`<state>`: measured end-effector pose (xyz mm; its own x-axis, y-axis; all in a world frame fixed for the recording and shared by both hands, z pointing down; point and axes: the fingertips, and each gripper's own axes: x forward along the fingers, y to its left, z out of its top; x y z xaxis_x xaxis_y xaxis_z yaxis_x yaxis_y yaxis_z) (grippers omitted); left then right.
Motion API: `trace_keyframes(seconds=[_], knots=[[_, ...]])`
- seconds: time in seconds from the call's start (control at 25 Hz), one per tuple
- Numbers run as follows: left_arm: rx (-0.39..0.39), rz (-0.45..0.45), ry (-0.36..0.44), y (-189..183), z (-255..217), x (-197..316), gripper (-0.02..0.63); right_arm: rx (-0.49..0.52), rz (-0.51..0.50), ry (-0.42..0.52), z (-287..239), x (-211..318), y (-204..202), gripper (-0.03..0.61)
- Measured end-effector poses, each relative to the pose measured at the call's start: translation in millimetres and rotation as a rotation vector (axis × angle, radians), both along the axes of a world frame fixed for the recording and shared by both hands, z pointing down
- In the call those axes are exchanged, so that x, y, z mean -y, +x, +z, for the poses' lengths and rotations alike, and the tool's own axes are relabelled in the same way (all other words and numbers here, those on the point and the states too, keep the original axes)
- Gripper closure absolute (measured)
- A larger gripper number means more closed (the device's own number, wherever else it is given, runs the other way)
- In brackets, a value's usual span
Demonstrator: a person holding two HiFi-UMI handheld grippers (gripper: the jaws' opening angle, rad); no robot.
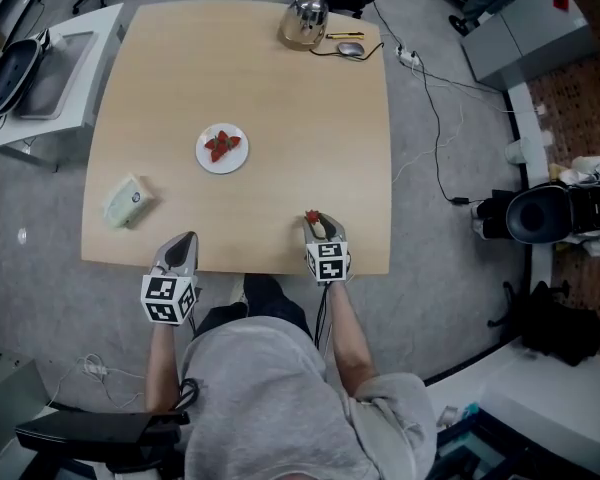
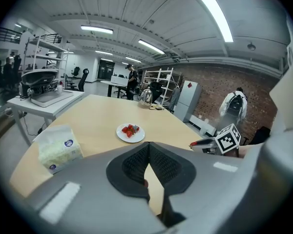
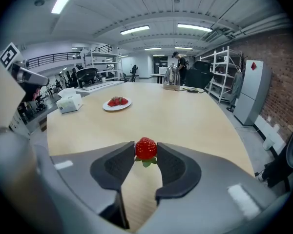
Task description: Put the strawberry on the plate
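Observation:
A red strawberry [image 3: 146,148] with green leaves sits pinched between the tips of my right gripper [image 3: 146,152], near the table's front edge; the same strawberry [image 1: 313,217] shows red at the tip of that gripper [image 1: 316,222] from above. The white plate [image 1: 209,160] with a few strawberries [image 1: 221,146] lies mid-table, ahead and to the left; in the right gripper view the plate [image 3: 109,107] lies far off, left of centre. My left gripper [image 1: 187,238] rests at the front edge, jaws [image 2: 147,152] shut with nothing between them. The left gripper view also has the plate [image 2: 122,136].
A tissue pack [image 1: 128,201] lies at the table's left front. A metal kettle [image 1: 304,19], a pen and a mouse [image 1: 350,48] sit at the far edge. A side table with a tray [image 1: 50,73] stands to the left; cables run over the floor on the right.

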<state>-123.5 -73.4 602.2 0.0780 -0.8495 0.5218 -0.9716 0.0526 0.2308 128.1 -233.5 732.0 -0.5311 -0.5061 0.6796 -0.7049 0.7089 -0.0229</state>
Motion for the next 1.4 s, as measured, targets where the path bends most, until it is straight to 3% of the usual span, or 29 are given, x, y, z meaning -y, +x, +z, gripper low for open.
trace_keyframes(seconds=[0.84, 1.4], knots=[[-0.025, -0.280, 0.003, -61, 8, -44, 0.594, 0.044, -0.359, 0.077, -33, 30, -163, 0.431], [-0.021, -0.424, -0.007, -87, 9, -58, 0.594, 0.040, -0.523, 0.058, -24, 35, -239, 0.431]])
